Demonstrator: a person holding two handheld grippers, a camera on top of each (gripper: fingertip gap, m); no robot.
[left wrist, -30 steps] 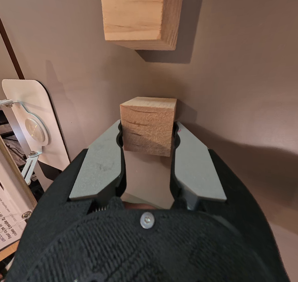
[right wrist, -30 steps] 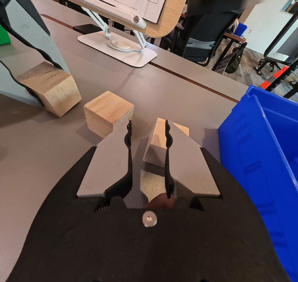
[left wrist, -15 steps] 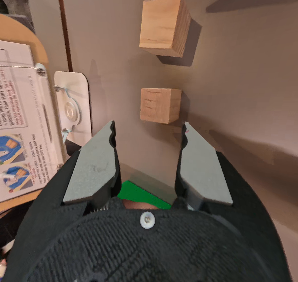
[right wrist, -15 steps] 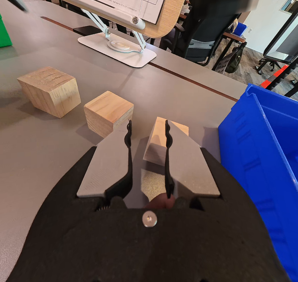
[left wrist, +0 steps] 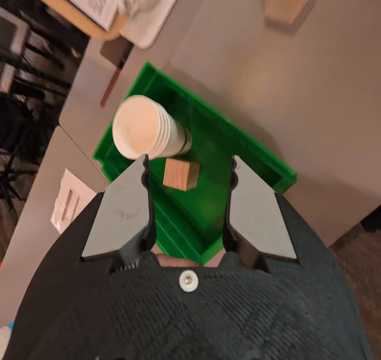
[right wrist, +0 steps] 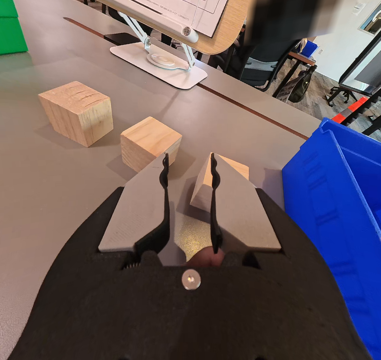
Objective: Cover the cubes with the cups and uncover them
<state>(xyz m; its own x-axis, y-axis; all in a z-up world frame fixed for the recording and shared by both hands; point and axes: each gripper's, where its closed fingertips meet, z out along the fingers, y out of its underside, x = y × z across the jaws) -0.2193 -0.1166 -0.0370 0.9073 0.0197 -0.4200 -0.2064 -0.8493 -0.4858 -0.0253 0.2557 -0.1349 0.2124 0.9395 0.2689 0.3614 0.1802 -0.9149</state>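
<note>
Left wrist view looks steeply down from above onto a green bin (left wrist: pixel 214 121) at the table's (left wrist: pixel 288 82) edge. Right wrist view sits low and close, facing across the table — both share one wooden cube (left wrist: pixel 288 0) (right wrist: pixel 78 111) and the document stand (right wrist: pixel 160 65).

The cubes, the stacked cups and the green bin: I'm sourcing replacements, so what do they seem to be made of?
The cubes look like unfinished light wood: visible grain, end-grain lines and small cracks, matte surface. The stacked cups seem to be white paper with rolled rims, though blur leaves thin plastic possible. The green bin looks like moulded plastic: uniform saturated colour, ribbed walls, slight sheen.
</note>
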